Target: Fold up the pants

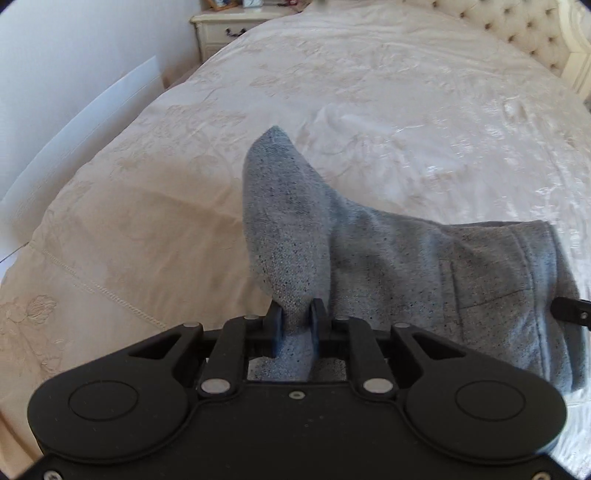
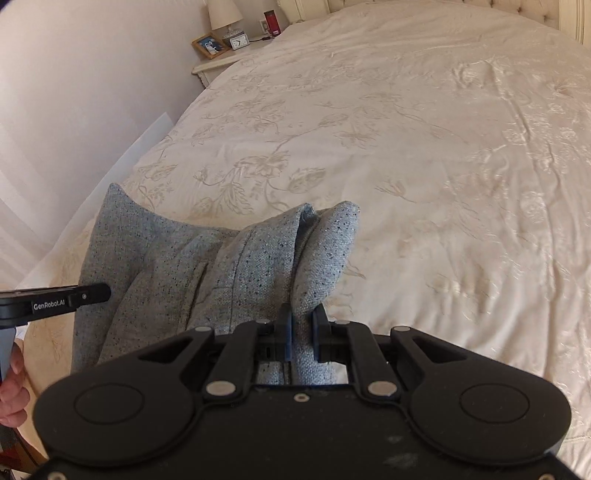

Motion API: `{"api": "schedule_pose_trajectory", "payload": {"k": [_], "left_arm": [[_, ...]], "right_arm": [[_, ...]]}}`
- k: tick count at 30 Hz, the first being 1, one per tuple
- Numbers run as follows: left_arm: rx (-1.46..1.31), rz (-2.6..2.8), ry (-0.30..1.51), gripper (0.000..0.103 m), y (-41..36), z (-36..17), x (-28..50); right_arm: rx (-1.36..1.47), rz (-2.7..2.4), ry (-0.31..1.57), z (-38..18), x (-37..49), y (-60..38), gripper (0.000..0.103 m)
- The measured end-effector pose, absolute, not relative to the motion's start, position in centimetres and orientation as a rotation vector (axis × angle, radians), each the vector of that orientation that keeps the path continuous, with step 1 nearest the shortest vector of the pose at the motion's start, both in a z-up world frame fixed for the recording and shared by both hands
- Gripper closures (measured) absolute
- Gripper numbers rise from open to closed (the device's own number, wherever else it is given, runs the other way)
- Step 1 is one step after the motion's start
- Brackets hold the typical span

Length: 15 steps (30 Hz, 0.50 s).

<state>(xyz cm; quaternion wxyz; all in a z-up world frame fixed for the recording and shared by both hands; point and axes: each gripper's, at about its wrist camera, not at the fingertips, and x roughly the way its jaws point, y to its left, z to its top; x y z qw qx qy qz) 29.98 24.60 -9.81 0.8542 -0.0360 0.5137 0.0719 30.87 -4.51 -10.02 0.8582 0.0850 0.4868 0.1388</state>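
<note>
Bedroom setting: wide bed (image 2: 424,155) under a cream bedspread with a woven floral pattern; tufted cream headboard (image 1: 517,33) at the far end.

Item 1, pants (image 1: 369,258): grey speckled fabric, lifted off the bedspread and hanging between the two grippers. In the left wrist view one corner stands up toward 12 o'clock, and the rest drapes off toward 3 o'clock, where a seam and a pocket line show.

Item 2, left gripper (image 1: 296,325): jaws clamped on a bunched fold of the pants, fabric filling the narrow gap between them. In the right wrist view its black body comes in from 9 o'clock, with a person's hand (image 2: 13,387) below it.

Item 3, right gripper (image 2: 303,334): jaws close together, pinching a thick gathered edge of the pants that rises toward 12 o'clock. Its tip shows at 3 o'clock in the left wrist view, against the cloth.

Item 4, nightstand (image 2: 216,66): cream, beside the bed at 11 o'clock in the right wrist view. On its top: lamp (image 2: 223,16), framed photo (image 2: 210,46), small clock (image 2: 239,42), red cylindrical object (image 2: 272,22).
</note>
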Motion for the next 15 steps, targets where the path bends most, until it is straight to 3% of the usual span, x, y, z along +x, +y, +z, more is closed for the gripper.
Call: {"api": "schedule_pose_trajectory", "payload": {"k": [6,15], "left_arm": [[-0.128,0.353,1.152,0.075,28.1,-12.2,29.7],[-0.107,0.313,1.109,0.075,24.3,-8.0,25.0]], "right_arm": [[0.061,0.078,1.072,-13.5,33.7,-1.5,0.083],[0.033,0.120,1.067,-11.1,27.8,-0.8,0.079]]}}
